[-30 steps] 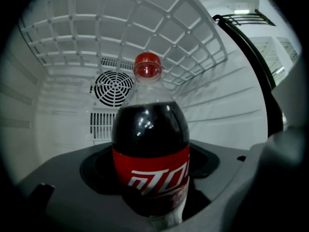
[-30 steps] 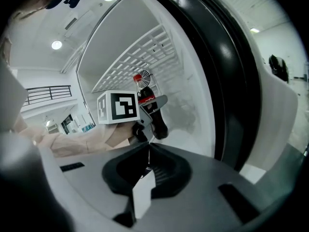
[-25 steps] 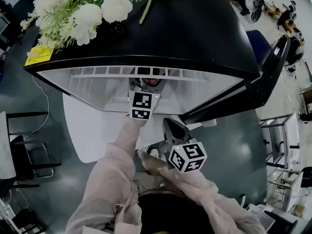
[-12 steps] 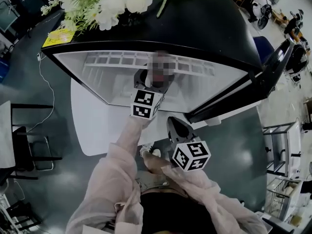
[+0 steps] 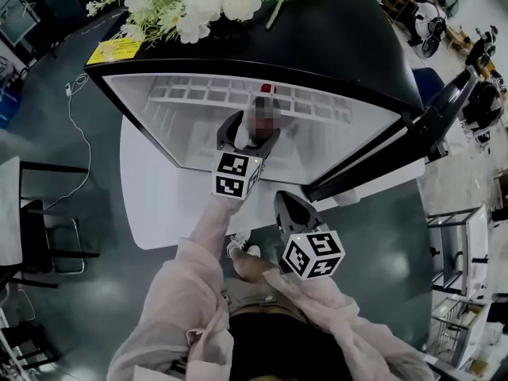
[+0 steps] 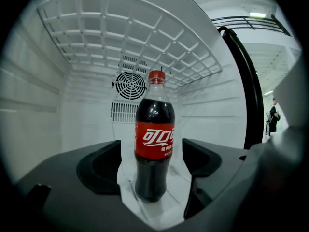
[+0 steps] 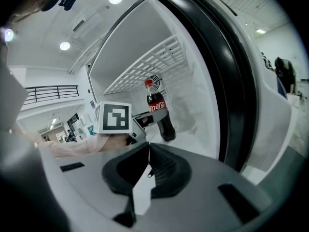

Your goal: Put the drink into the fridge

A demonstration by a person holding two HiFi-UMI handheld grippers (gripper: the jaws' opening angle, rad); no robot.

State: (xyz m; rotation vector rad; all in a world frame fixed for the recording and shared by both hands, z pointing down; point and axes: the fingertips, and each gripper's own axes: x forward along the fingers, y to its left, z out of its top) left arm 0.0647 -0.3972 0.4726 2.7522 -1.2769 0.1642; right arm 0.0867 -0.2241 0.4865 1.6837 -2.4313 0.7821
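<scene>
Drink bottle (image 6: 153, 144) stands upright inside the fridge (image 5: 317, 54), straight ahead between the spread jaws of the left gripper (image 5: 248, 137), which touch neither side, while the right gripper (image 7: 146, 153), pinched together and empty, hangs outside.

My left gripper (image 5: 248, 137) and right gripper (image 5: 283, 202): dark grey shells, black jaws, each with a white cube (image 5: 236, 175) of black square markers. Pale pink sleeves (image 5: 186, 284), black top (image 5: 278, 348).

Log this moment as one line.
bottle: upright in fridge | left tongs: open, off bottle | right tongs: shut, empty
</scene>
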